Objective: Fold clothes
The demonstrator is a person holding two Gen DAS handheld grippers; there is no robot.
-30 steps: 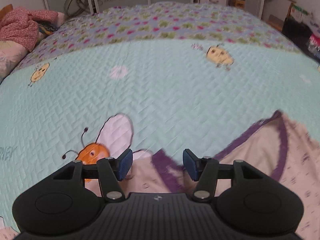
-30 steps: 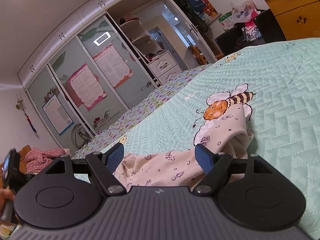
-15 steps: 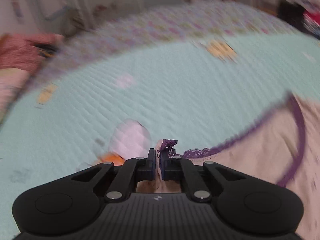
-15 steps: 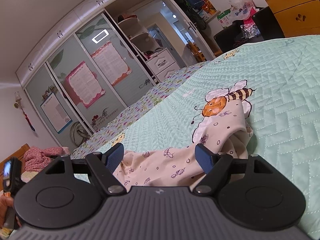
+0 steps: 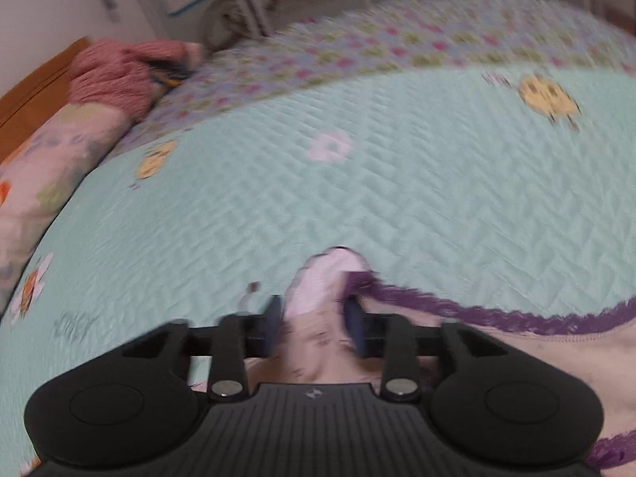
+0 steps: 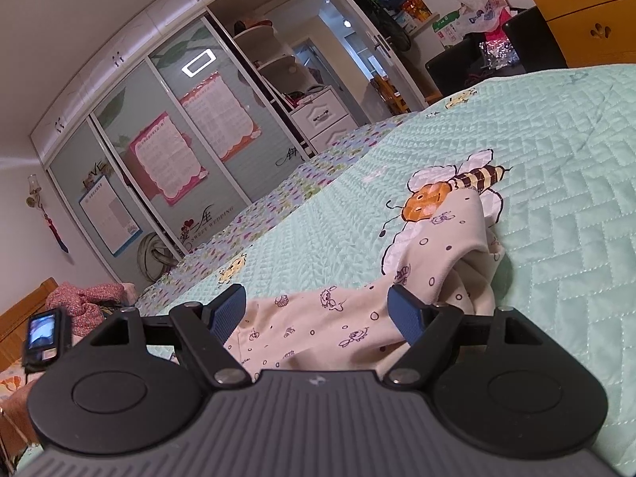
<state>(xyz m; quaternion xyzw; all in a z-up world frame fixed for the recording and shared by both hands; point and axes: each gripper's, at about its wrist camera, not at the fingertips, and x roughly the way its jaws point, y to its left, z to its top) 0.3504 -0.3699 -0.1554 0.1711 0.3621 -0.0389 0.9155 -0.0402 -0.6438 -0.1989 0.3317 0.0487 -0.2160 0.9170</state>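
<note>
The left gripper point(image 5: 314, 328) has its jaws opening, with a bunched corner of the pale pink garment with a purple lace edge point(image 5: 497, 314) between the 2 blue pads; the pads look just clear of the cloth, probably so the corner can drop where it was carried. This garment spreads from the gripper toward 3 o'clock in the left wrist view, lying on the mint-green quilted bedspread with bee prints point(image 5: 357, 198).

The right gripper point(image 6: 322, 312) stands wide open and low over a second piece, a cream garment printed with small cartoon figures point(image 6: 338, 326), which runs between the pads and rumples toward 1 o'clock, untouched. It seems to be waiting its turn.

Count: 2 garments on the bedspread, 2 grippers, 1 heap of pink-red knitted cloth point(image 5: 115, 73) at 10 o'clock by the headboard.
</note>
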